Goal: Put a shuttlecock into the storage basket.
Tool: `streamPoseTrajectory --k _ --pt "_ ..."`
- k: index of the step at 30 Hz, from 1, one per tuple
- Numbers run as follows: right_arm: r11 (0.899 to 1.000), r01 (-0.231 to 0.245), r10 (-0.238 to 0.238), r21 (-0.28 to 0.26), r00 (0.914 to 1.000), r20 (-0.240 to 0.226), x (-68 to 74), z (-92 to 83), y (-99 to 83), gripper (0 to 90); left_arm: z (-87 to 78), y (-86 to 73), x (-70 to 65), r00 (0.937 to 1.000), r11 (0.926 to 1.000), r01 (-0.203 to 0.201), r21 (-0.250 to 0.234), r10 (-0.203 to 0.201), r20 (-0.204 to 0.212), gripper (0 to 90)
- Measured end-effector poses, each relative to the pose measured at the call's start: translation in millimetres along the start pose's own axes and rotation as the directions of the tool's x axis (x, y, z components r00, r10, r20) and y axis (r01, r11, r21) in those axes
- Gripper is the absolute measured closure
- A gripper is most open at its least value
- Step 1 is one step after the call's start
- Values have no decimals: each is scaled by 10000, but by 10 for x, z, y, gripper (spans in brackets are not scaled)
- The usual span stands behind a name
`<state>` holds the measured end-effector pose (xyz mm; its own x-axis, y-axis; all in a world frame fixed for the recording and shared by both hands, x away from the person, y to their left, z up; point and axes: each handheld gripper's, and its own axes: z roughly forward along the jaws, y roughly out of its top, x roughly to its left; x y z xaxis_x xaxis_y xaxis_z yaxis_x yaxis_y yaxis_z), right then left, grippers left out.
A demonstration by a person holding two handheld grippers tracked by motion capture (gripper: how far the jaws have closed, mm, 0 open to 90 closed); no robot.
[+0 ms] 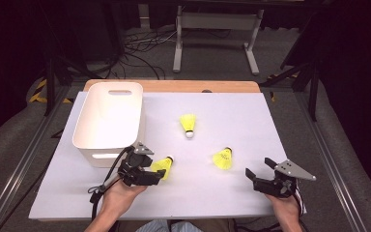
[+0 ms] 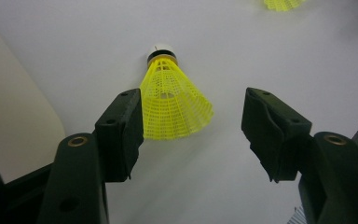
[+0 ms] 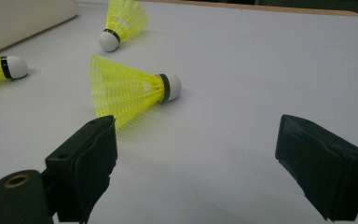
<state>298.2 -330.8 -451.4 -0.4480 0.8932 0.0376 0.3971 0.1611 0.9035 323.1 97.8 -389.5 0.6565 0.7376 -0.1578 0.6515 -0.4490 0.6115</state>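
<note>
left gripper (image 1: 162, 172) at the nearest yellow plastic-skirted shuttlecock with white cork tip (image 2: 172, 95), which lies on the pale grey table sheet (image 1: 232, 193) just beside the white plastic bin (image 1: 108, 121); jaws wide, one pad alongside the skirt, nothing clamped, apparently lined up for a pick into the bin. right gripper (image 1: 260, 169) rests low near the table's front edge, jaws also wide and empty, near a second shuttlecock (image 3: 130, 88). a third shuttlecock (image 1: 188, 124) lies mid-table, well apart.
</note>
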Motion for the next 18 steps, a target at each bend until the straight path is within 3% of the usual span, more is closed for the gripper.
streamPoseTrajectory --k 18 --pt "10000 40 -41 30 10000 13 1 3 0 134 155 -92 -24 9998 9989 146 442 -150 94 403"
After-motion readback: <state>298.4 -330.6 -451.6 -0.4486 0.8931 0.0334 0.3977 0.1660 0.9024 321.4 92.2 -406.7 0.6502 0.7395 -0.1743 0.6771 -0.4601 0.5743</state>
